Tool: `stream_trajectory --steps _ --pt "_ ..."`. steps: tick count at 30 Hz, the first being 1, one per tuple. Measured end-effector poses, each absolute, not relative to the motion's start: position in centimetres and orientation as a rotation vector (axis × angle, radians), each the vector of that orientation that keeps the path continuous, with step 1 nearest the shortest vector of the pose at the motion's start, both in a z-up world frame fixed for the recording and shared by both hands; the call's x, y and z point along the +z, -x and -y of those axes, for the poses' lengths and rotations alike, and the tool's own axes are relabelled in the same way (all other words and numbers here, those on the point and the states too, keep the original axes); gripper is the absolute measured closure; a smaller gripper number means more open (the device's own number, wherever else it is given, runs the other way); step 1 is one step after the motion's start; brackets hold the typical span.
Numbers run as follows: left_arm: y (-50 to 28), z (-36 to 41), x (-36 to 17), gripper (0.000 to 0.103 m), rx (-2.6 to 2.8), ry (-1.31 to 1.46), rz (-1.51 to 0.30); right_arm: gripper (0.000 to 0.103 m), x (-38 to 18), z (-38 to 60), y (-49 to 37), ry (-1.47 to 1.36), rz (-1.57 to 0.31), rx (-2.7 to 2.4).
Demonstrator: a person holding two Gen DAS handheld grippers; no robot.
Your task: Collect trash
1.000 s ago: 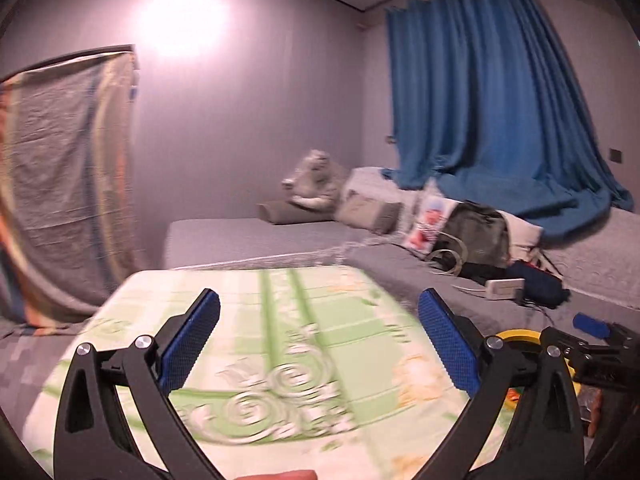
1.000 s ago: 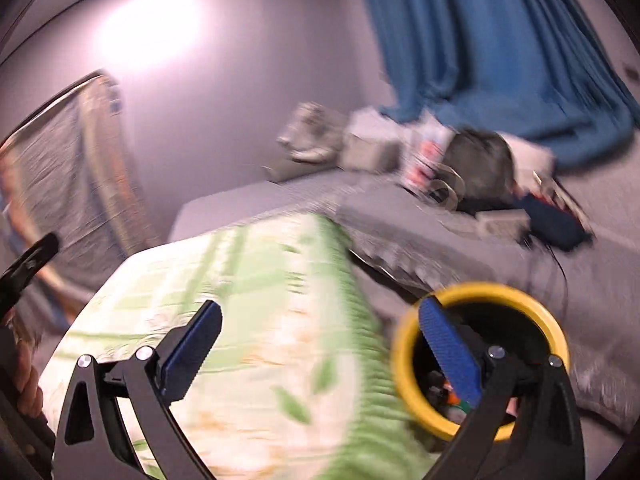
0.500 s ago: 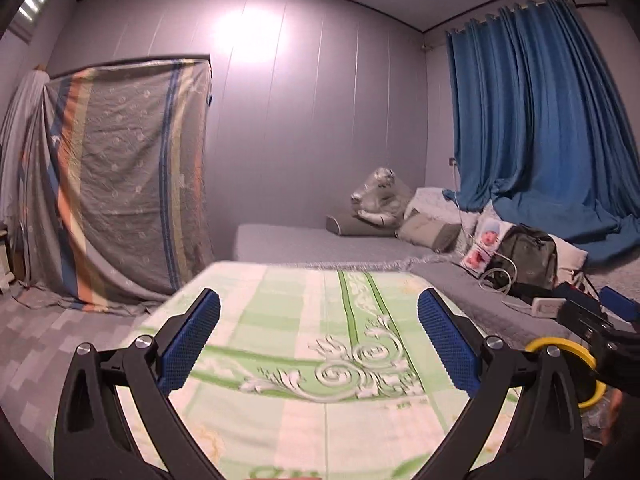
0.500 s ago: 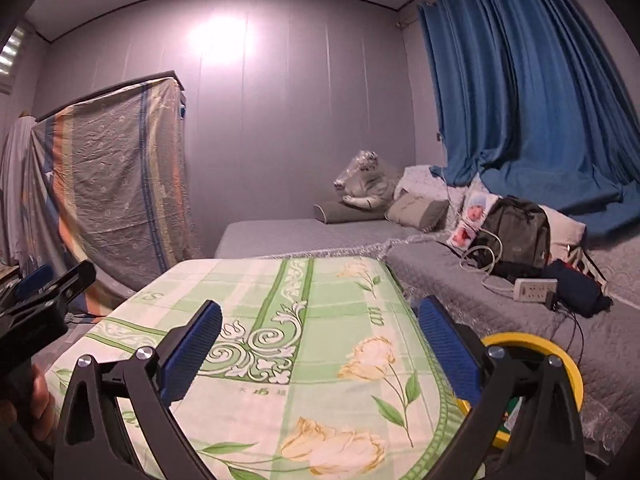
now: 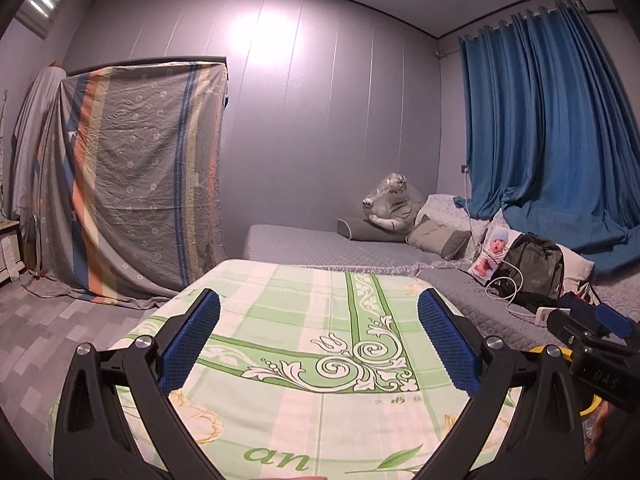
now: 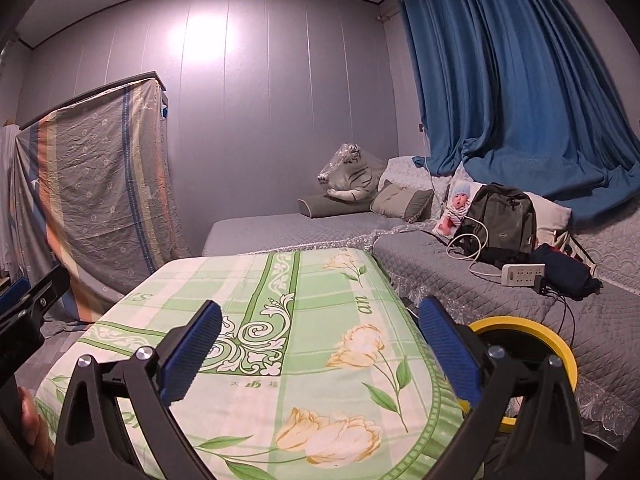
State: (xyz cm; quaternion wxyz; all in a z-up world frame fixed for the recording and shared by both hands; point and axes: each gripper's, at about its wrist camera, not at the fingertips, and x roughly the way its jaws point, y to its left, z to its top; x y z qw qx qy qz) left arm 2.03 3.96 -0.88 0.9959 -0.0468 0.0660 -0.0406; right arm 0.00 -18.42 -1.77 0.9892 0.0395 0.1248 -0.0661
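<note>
Your left gripper [image 5: 319, 344] is spread wide with nothing between its blue pads, held above the green floral cloth [image 5: 304, 364]. Your right gripper [image 6: 320, 346] is likewise spread and empty over the same cloth. The yellow-rimmed bin [image 6: 532, 330] stands upright just beside the cloth's right edge, mouth facing up, against the grey mattress [image 6: 432, 268]. No trash item is discernible on the cloth.

Green floral cloth [image 6: 304, 320] – (probably) yellow-rimmed bin [image 6: 516, 325].
</note>
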Motion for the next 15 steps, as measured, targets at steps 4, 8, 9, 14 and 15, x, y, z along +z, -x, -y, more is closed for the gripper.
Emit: stream_trajectory --steps 4,8,9,14,15 --pt "-1.95 -4.18 -0.44 0.008 -0.091 0.105 -0.124 0.008 -1.64 18.26 -0.05 -0.072 -0.245 -0.133" --pt "-1.96 -4.22 -0.36 0.008 -0.087 0.102 -0.113 0.008 -1.54 18.58 -0.13 -0.087 -0.245 -0.131" --pt "-1.97 -4.21 -0.36 0.008 -0.088 0.101 -0.113 0.008 -1.56 18.62 -0.21 -0.090 -0.248 -0.132" --pt "-2.23 -4.07 -0.55 0.008 -0.091 0.095 -0.125 0.008 -1.79 18.67 -0.42 -0.099 -0.262 -0.124" --pt "-2.26 -4.04 -0.55 0.008 -0.093 0.096 -0.128 0.008 -1.81 18.69 -0.43 -0.099 -0.262 -0.123"
